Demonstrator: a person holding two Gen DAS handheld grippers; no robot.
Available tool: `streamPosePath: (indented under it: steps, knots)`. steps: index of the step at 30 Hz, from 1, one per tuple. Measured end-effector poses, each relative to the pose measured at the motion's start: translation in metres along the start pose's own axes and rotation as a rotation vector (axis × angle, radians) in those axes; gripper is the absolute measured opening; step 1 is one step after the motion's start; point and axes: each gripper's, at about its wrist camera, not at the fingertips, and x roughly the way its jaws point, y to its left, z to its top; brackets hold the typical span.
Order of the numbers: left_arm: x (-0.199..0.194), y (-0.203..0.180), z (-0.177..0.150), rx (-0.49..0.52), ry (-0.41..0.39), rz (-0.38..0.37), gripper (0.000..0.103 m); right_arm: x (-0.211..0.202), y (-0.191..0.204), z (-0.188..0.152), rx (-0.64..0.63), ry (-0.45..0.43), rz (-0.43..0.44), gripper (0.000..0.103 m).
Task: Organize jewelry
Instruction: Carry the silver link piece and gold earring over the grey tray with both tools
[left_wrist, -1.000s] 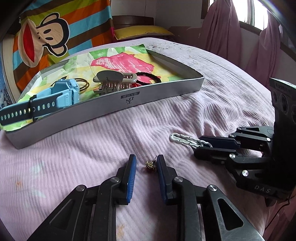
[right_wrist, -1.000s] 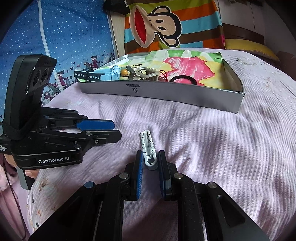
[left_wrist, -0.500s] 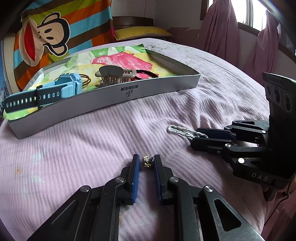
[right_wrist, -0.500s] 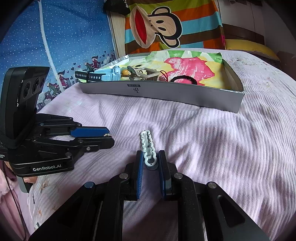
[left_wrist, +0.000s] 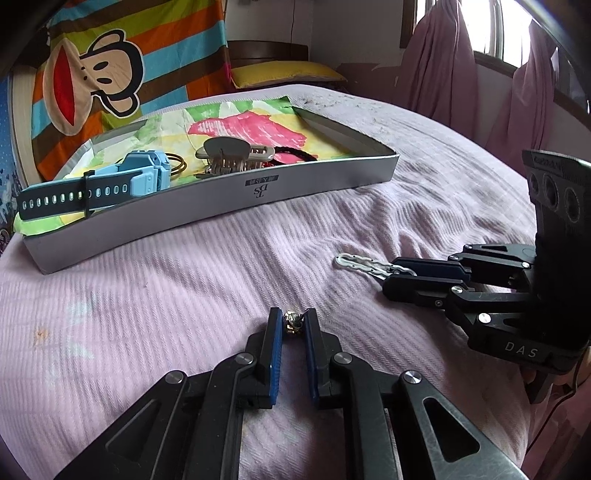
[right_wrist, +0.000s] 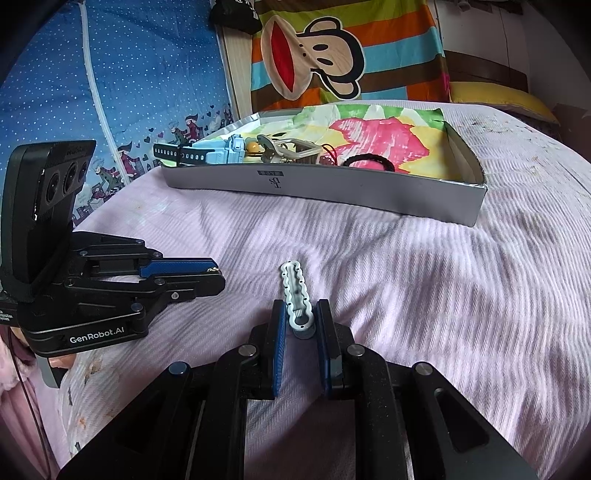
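Since both are tiny and light: pinch mid-body, gently
left claw (left_wrist: 293, 326): clamped on gold charm (left_wrist: 293, 324), slippery, bed's 6 o'clock
right claw (right_wrist: 300, 325): gripping stiff white clip (right_wrist: 294, 286); box (right_wrist: 332, 186) at 12 o'clock

Both wrist views — low, close — face the tray (left_wrist: 207, 206)

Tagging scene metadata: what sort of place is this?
Most likely a bedroom: the work surface is a bed with a pink ribbed bedspread, a yellow pillow at its head, and curtains at a window.
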Motion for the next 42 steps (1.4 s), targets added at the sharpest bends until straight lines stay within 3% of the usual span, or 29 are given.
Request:
streamPosePath:
  steps: [15,25,33,42]
  knots:
    - [-0.007,0.008,0.002,-0.046,-0.031,-0.029,0.011,-0.021,0.0,-0.002,-0.009,-0.129,0.021,0.014]
    - [-0.04,0.011,0.019,-0.121,-0.188,-0.043,0.011,-0.036,-0.008,0.002,0.038,-0.206,0.032,0.014]
    - [-0.044,0.011,0.072,-0.141,-0.281,0.074,0.011,-0.04,-0.01,0.025,0.036,-0.27,0.022,0.014]
    - [0.004,0.039,0.138,-0.214,-0.189,0.136,0.011,-0.018,-0.032,0.082,0.084,-0.294,-0.057,0.014]
